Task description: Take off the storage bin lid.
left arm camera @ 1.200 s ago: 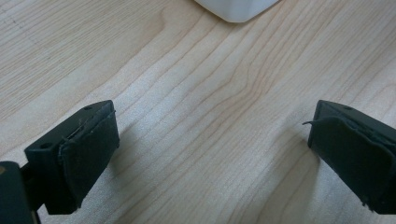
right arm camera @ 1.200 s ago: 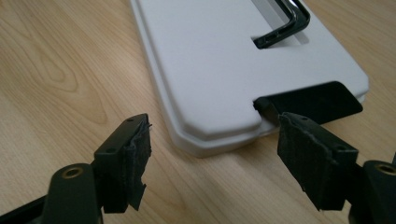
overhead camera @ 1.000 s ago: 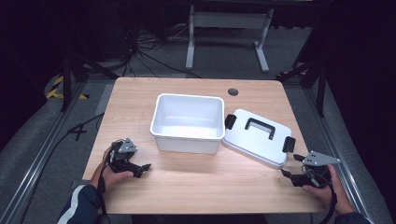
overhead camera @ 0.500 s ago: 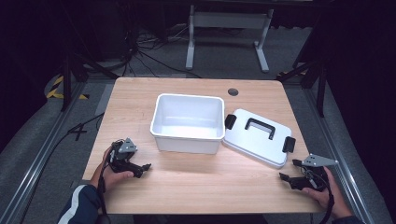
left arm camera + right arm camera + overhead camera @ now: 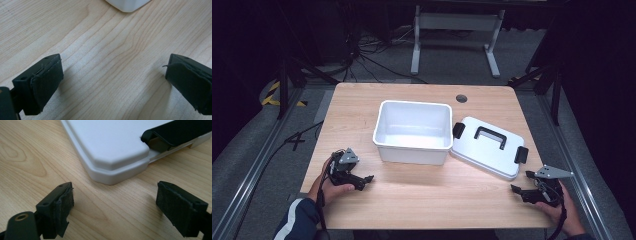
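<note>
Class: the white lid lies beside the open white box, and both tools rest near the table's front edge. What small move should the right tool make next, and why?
Probably ease the right tool forward toward the near corner of the lid. Its jaws have just been opening, stand wide with nothing between them, and already face that corner. The box stands open beside the lid.

From my high view the wooden surface (image 5: pixel 422 195) is lit evenly from overhead while the floor around it drops off into near black. The white bin (image 5: pixel 413 131) glows bright inside, close to blown out, and throws a short soft shadow toward me. Both gripper views are grainy; in the right gripper view the white lid (image 5: pixel 110 147) is soft and a bit washed out, and the near pads look blurry.
</note>
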The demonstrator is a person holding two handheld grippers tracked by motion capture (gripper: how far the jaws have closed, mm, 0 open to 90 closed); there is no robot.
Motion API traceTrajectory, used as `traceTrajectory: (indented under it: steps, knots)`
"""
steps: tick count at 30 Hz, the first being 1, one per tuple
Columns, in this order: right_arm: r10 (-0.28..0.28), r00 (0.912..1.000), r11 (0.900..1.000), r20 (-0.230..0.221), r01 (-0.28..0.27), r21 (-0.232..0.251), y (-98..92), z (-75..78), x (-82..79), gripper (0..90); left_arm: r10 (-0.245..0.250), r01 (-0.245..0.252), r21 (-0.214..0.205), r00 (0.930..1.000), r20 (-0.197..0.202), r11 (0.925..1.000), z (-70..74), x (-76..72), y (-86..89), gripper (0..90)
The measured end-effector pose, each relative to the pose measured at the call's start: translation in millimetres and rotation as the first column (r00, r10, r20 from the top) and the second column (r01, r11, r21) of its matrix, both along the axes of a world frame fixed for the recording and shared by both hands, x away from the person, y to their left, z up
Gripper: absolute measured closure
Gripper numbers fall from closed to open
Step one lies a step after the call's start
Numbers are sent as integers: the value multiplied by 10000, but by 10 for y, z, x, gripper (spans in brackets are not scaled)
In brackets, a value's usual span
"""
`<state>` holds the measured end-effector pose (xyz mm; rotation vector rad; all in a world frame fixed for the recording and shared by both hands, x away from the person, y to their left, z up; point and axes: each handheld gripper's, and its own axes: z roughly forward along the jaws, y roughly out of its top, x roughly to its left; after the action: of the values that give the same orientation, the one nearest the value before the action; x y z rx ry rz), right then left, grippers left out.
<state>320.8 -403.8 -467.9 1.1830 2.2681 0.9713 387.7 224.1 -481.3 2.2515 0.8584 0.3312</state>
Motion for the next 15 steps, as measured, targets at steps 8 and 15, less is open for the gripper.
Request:
traceTrajectory:
  steps: [8, 15]
  knots:
    - [-198, 9998, 9998, -53, 198, -43, 2, -3, 11, 107, 160, -161, -68, 9998, -94, 9998, -8, 2, -16, 4]
    - [-505, 9986, 9987, -149, 505, -50, 12, -7, 26, 55, 144, -145, -57, 9998, -104, 9999, -7, 4, -16, 3]
